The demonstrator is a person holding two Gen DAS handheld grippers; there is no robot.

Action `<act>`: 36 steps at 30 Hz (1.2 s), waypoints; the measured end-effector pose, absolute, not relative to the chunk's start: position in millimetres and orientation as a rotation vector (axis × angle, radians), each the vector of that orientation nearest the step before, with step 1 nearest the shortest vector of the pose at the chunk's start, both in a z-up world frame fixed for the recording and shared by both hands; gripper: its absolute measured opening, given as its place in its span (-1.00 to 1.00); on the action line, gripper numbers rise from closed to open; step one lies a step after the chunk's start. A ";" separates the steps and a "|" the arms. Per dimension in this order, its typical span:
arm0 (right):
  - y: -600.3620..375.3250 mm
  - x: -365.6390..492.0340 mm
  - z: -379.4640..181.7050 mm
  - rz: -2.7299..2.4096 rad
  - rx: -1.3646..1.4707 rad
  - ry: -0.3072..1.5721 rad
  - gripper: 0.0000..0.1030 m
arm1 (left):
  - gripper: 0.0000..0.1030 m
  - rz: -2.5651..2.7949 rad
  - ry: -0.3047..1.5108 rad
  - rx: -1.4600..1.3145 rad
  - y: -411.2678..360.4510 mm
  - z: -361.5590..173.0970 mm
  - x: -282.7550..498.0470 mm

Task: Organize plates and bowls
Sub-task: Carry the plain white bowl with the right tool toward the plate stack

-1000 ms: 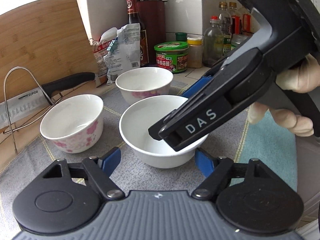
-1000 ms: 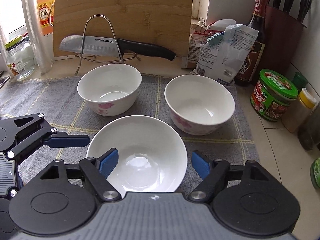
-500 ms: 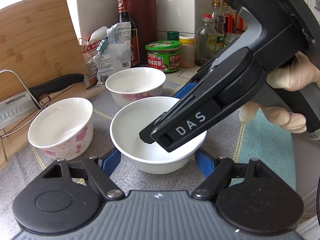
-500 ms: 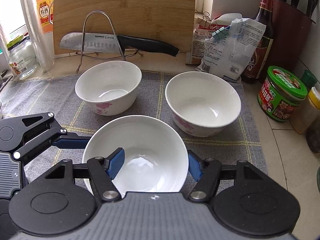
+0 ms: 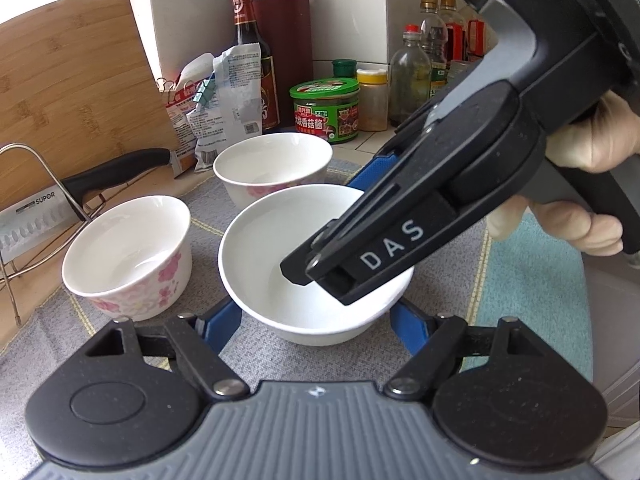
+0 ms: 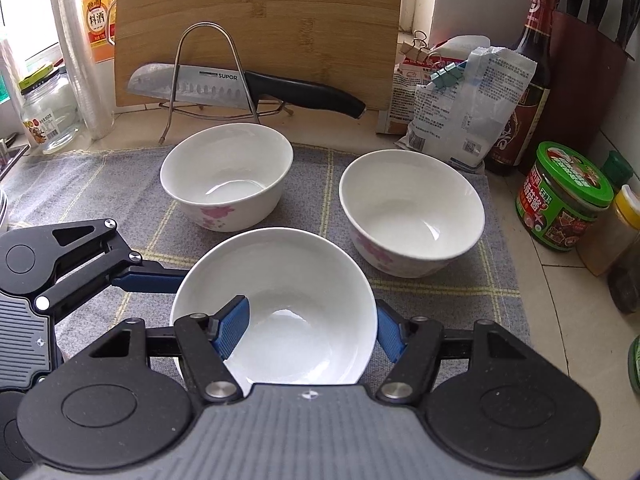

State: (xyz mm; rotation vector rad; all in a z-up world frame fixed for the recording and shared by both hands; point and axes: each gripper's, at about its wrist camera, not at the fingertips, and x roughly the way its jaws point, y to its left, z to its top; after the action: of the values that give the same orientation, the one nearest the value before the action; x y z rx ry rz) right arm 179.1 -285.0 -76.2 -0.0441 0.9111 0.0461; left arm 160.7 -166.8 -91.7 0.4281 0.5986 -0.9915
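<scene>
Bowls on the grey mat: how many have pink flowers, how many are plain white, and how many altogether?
Bowls with pink flowers: 2, the left flowered bowl and the right flowered bowl
Plain white bowls: 1, the plain bowl, with one finger of the right claw inside its rim
Total: 3

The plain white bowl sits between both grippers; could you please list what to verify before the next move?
1. Plain white bowl upright on the grey mat: ok.
2. Left gripper open, fingers flanking the bowl's outside: ok.
3. Right gripper closed on the rim: not ok; open, one finger inside, one outside.
4. Any finger touching the bowl: cannot tell.
5. Floral bowl by the knife and floral bowl by the green jar empty: ok.
</scene>
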 end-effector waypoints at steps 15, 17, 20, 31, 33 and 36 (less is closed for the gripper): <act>-236.7 162.4 -58.0 0.169 -0.086 0.887 0.39 | 0.57 -0.913 0.637 0.423 -112.1 -62.6 138.2; -225.0 161.9 -57.4 0.197 -0.098 0.886 0.39 | 0.57 -0.889 0.646 0.417 -100.5 -61.1 134.0; -207.7 161.0 -57.5 0.245 -0.108 0.887 0.39 | 0.57 -0.850 0.666 0.410 -83.7 -60.5 127.8; -149.2 166.1 -63.6 0.394 -0.162 0.900 0.40 | 0.57 -0.717 0.718 0.398 -37.1 -64.9 115.1; -140.4 167.2 -64.8 0.412 -0.170 0.900 0.40 | 0.57 -0.702 0.725 0.390 -29.2 -65.0 114.6; -129.1 169.2 -66.3 0.435 -0.181 0.901 0.40 | 0.57 -0.682 0.734 0.381 -19.8 -67.0 114.7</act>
State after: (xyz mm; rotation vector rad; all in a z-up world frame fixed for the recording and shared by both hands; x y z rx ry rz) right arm 169.2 -129.1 -66.3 -0.1807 0.9013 0.4351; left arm 114.7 -19.8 -67.0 0.3810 0.7344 -0.6820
